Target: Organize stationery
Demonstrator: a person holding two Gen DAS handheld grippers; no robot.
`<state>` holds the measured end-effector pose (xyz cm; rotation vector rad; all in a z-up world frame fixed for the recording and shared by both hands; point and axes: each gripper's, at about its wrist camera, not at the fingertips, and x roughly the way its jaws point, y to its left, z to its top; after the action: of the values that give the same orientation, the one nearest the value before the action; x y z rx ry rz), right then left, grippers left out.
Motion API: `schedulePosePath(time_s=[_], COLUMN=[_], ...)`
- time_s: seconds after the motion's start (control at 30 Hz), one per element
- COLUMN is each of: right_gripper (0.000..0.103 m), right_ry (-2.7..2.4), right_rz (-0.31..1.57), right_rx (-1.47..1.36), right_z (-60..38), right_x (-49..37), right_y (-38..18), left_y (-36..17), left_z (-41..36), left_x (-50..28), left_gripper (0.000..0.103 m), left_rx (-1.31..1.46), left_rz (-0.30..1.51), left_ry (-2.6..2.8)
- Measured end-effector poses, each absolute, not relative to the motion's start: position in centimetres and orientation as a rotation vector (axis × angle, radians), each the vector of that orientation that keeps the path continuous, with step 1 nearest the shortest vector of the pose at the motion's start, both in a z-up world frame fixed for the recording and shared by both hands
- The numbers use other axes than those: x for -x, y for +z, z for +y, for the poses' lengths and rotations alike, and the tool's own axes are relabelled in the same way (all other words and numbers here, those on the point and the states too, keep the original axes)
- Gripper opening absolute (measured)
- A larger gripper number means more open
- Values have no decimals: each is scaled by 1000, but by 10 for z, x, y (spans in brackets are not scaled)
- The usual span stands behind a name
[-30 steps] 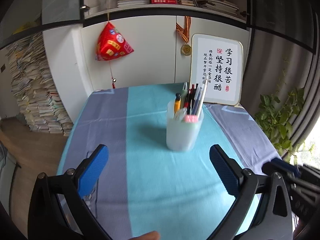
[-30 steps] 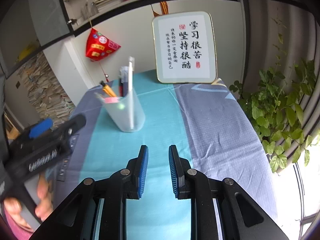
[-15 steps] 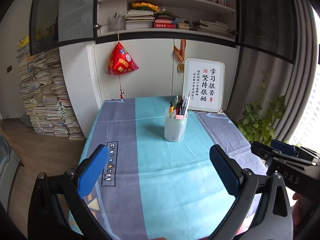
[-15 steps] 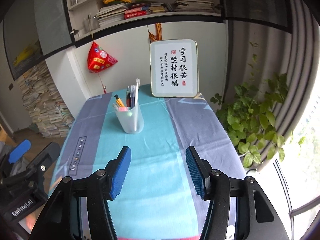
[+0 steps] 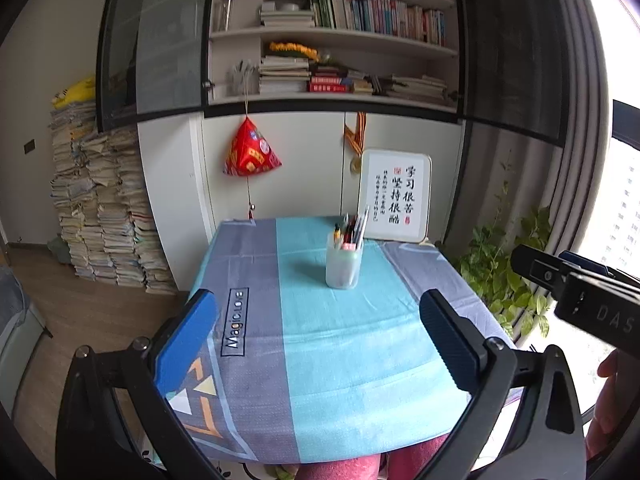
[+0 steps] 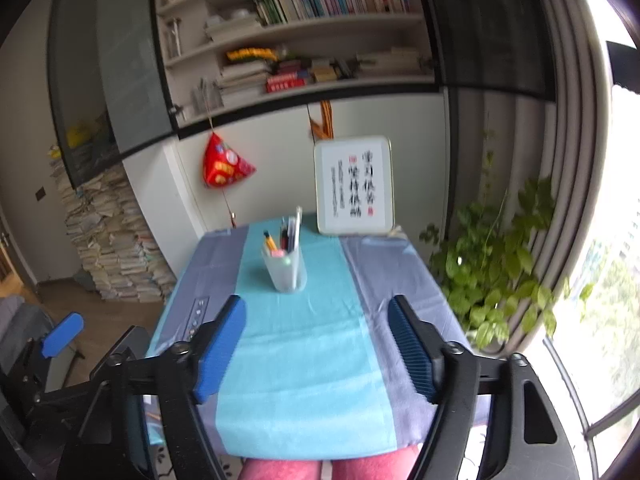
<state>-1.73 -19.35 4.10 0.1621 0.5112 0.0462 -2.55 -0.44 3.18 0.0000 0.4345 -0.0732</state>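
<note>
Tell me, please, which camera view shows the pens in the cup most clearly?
The left wrist view: the pens stand sharp above the cup. The right wrist view shows the same pens but motion-blurred, so their colours merge.

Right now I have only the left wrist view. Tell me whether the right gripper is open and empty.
Observer: In the right wrist view the right gripper is wide open, with nothing between its pads. It is aimed toward the pen cup.
Operator: Report where my left gripper sits, seen from that side.
Observer: The left gripper shows at the lower left of the right wrist view, with one blue pad visible. It appears to sit off the near left corner of the table, not over the cloth.
</note>
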Motion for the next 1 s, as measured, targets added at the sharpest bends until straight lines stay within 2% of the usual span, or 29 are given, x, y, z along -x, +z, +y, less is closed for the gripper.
schedulePosePath(time_s=[1.0], right_gripper=[77], right_ry=[59], right_rz=[507], right_rx=[-139], right_z=[-182], right_x=[30], right_y=[38], left_y=[36], left_z=[4], left_x=[38], left_gripper=[102], left_rx=[6], left_rz=[408], left_ry=[-77])
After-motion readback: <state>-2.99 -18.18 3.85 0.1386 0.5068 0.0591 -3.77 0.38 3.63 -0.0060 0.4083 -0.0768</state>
